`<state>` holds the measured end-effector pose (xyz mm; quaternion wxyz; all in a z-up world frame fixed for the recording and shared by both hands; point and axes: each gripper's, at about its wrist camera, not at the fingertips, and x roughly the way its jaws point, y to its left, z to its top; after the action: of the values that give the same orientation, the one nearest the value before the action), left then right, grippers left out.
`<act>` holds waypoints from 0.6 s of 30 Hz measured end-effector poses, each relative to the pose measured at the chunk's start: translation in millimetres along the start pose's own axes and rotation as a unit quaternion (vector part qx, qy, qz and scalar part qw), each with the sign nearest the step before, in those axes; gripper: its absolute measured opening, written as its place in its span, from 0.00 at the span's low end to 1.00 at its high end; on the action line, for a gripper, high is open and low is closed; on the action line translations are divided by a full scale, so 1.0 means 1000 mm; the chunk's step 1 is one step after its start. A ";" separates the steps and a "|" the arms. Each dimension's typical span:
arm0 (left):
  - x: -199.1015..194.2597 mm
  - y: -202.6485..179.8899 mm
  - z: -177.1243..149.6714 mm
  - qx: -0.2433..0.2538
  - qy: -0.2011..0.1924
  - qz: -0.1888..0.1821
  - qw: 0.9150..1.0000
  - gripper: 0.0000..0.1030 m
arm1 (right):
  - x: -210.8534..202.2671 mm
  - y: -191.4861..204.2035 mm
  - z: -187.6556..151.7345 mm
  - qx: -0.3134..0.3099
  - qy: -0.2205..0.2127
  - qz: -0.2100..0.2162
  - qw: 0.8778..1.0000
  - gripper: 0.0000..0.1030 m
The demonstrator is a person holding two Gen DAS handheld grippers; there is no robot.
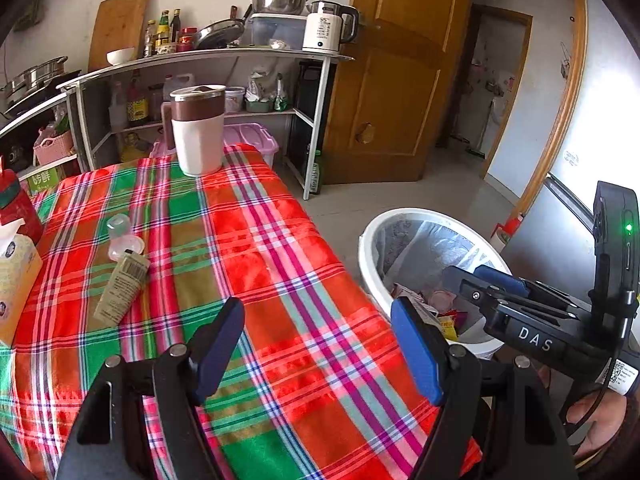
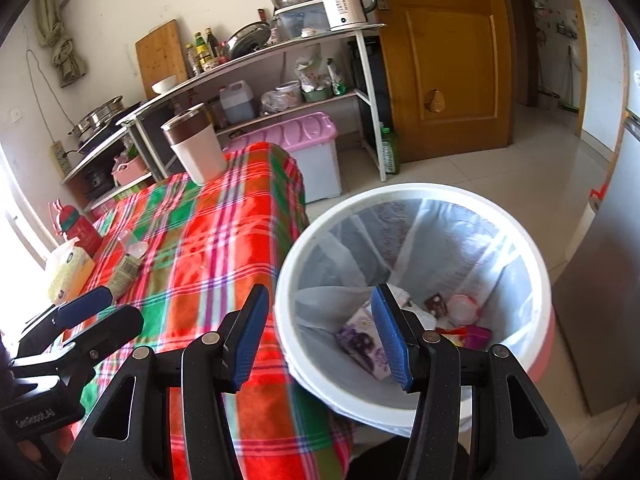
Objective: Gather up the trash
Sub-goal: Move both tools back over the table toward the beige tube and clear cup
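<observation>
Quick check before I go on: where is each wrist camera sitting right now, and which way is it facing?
Left wrist: above the near end of the table, looking along it at the tube; left hand-held gripper open, right one at right.
Right wrist: above the trash bin beside the table, looking down into it; right hand-held gripper open, left one at left.
Shared: table, bin, jug, shelf.

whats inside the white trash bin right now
The white trash bin has a clear bag liner and mixed wrappers: a purple patterned packet and red scraps. Whatever is under them is hidden.
</observation>
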<state>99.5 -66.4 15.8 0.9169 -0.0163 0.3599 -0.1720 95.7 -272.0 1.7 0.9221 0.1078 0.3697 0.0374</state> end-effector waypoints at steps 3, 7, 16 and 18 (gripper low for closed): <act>-0.003 0.026 -0.004 -0.025 0.003 0.016 1.000 0.75 | 0.007 0.015 -0.001 -0.012 0.005 0.011 1.000 0.53; -0.008 0.061 -0.008 -0.061 0.001 0.033 0.998 0.75 | 0.018 0.035 -0.001 -0.029 0.012 0.024 0.999 0.53; -0.005 0.119 -0.011 -0.090 0.009 0.088 0.992 0.75 | 0.040 0.076 0.003 -0.059 0.026 0.047 0.997 0.53; -0.003 0.127 -0.010 -0.090 0.008 0.096 0.991 0.75 | 0.047 0.084 0.004 -0.064 0.030 0.051 0.996 0.53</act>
<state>129.6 55.2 -9.0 0.9212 -0.0625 0.3808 -0.0503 133.4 -183.7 -7.7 0.9124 0.0661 0.3882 0.1115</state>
